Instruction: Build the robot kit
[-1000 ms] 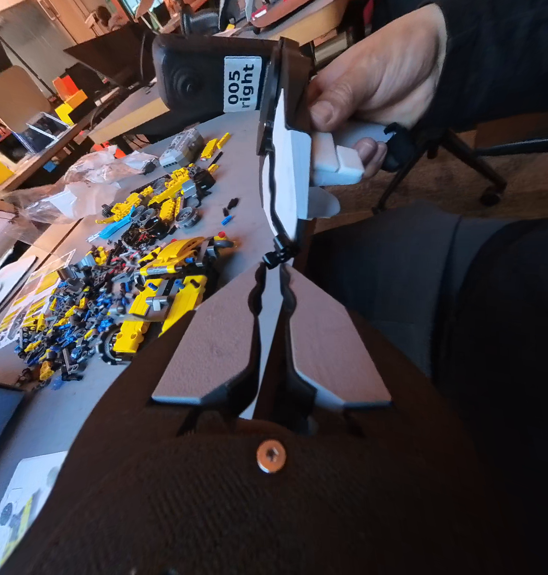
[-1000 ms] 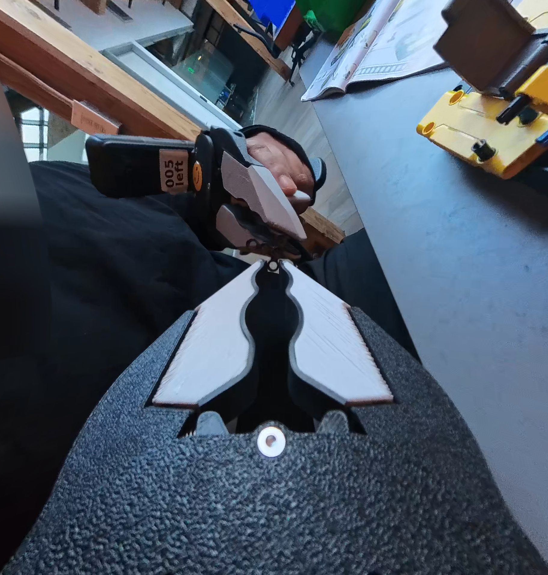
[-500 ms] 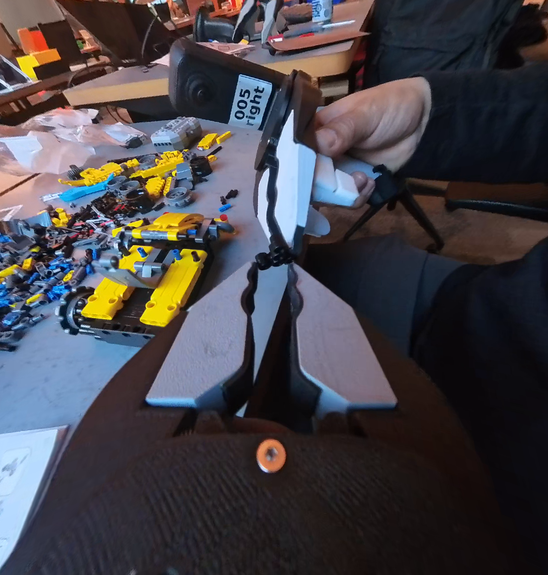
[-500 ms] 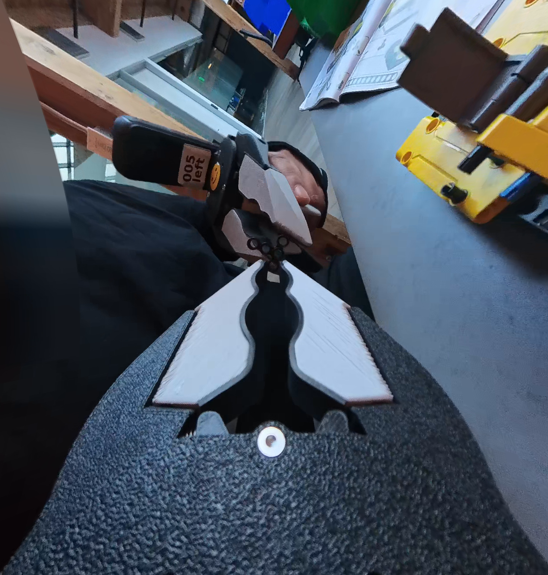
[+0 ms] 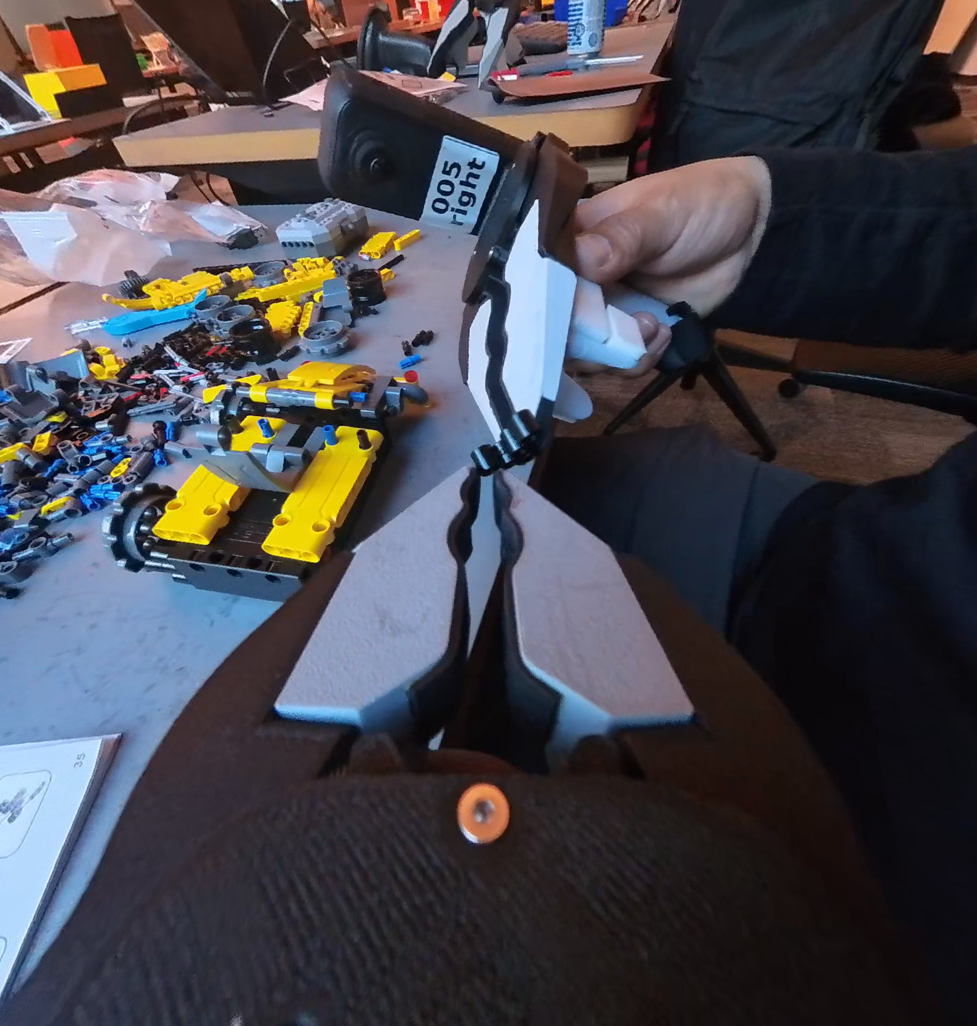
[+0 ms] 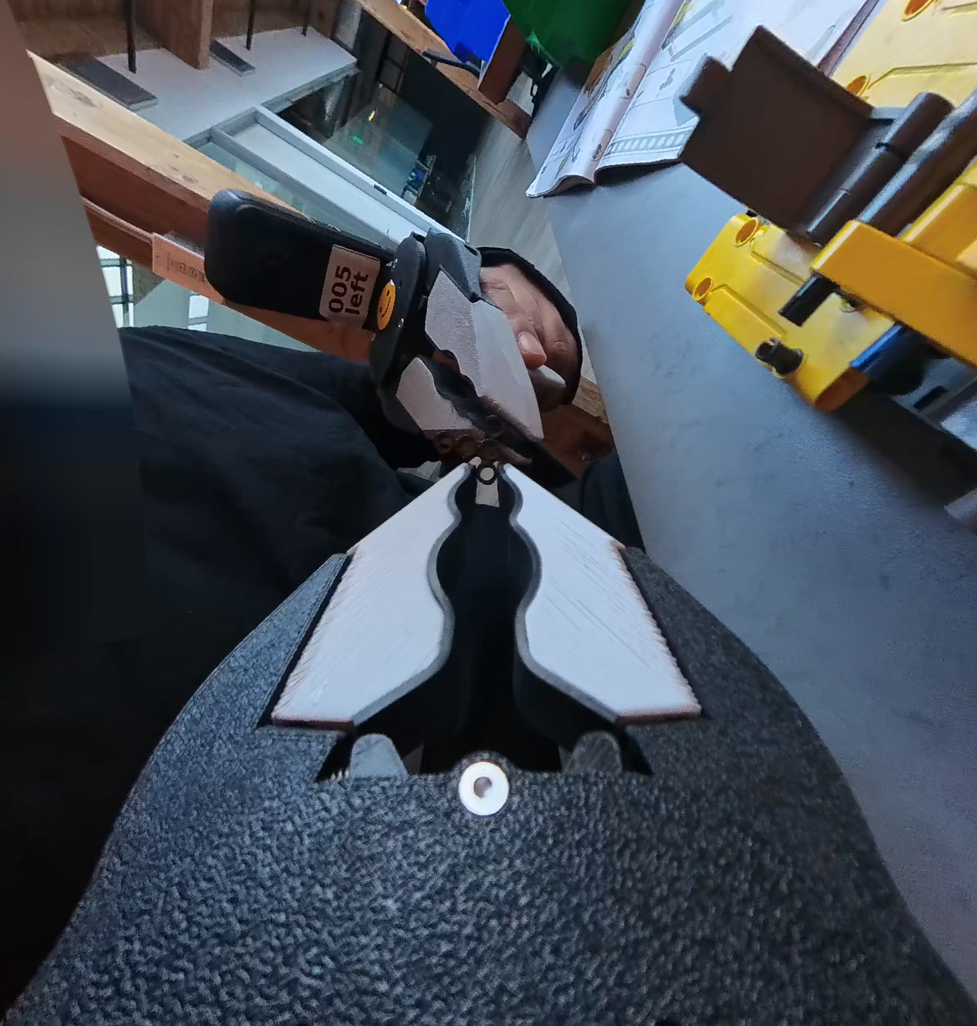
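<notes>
both grippers meeting tip to tip off the desk [image 5: 114, 655] edge, now turned level; left gripper [image 5: 489, 480] and right gripper [image 6: 485, 472] jaws pressed together, seemingly pinching one small black piece [image 5: 502, 449] between them.

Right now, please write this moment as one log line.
left gripper: shut on small black part | right gripper: shut on same part | yellow model: on table

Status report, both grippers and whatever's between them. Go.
Left gripper shut, right gripper shut, tips meeting on one small black connector piece. Held off the grey table edge, above a dark-clothed lap. Yellow brick vehicle beside; nothing between.
</notes>
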